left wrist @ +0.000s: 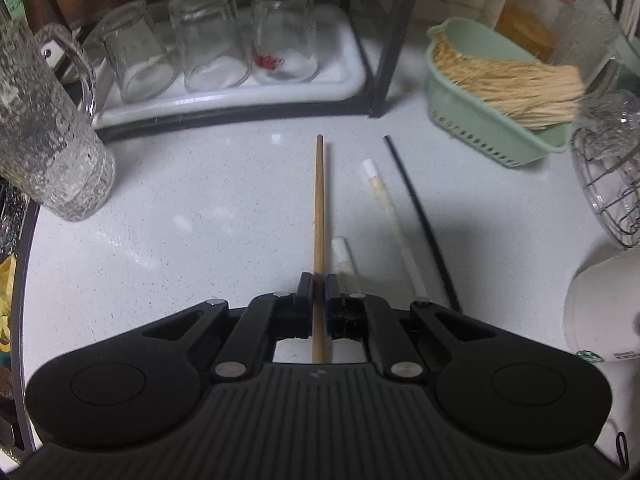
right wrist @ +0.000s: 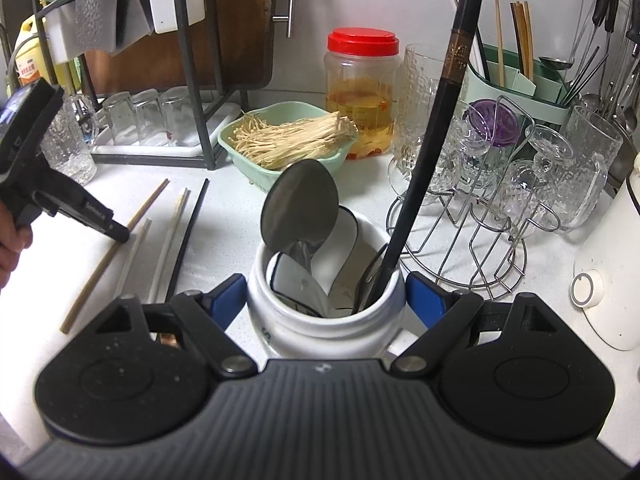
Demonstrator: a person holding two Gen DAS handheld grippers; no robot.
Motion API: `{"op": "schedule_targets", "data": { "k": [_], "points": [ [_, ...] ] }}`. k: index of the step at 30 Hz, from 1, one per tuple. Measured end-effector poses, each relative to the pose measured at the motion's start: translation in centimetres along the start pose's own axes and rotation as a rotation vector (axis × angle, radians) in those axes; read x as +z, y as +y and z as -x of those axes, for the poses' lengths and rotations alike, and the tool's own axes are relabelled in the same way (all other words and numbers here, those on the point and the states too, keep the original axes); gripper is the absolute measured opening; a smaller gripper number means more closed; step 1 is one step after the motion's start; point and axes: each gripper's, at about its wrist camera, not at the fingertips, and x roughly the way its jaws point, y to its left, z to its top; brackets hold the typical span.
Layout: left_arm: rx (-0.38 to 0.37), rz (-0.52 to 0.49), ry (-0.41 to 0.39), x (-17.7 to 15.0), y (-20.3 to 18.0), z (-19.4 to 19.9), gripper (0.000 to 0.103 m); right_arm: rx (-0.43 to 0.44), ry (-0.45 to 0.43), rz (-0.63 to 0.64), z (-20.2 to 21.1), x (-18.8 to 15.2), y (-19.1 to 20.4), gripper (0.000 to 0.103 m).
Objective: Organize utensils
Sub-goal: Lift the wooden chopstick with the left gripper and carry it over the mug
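In the left wrist view my left gripper point(left wrist: 319, 282) is shut on a wooden chopstick point(left wrist: 319, 200) that lies lengthwise on the white counter point(left wrist: 180, 220). Just to its right lie two white chopsticks point(left wrist: 390, 216) and a black chopstick point(left wrist: 416, 216). The right wrist view shows my right gripper point(right wrist: 326, 288) with its blue pads point(right wrist: 228, 300) against both sides of a white ceramic jar point(right wrist: 320, 332). A metal spoon point(right wrist: 300, 208), a white spoon point(right wrist: 348, 240) and a tall black chopstick point(right wrist: 440, 120) stand in the jar. The left gripper point(right wrist: 120, 236) sits on the wooden chopstick point(right wrist: 100, 272) at the left.
A green basket point(right wrist: 236, 136) of enoki mushrooms stands behind the chopsticks. Upturned glasses point(left wrist: 208, 52) rest on a white tray point(left wrist: 224, 100) under a dark rack. A textured glass mug point(left wrist: 44, 132) is at the left, a wire glass rack point(right wrist: 480, 220) and red-lidded jar point(right wrist: 362, 92) at the right.
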Motion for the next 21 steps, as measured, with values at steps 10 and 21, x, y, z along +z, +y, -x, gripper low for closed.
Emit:
{"op": "schedule_targets", "data": {
  "k": [10, 21],
  "points": [
    [-0.094, -0.026, -0.173, 0.1, -3.4, 6.9, 0.006, 0.017, -0.004, 0.019, 0.3, -0.2, 0.4, 0.088],
    [-0.272, -0.050, -0.360, -0.9, -6.7, 13.9, 0.006, 0.033, -0.032, 0.034, 0.8, -0.9, 1.1, 0.088]
  ]
}}
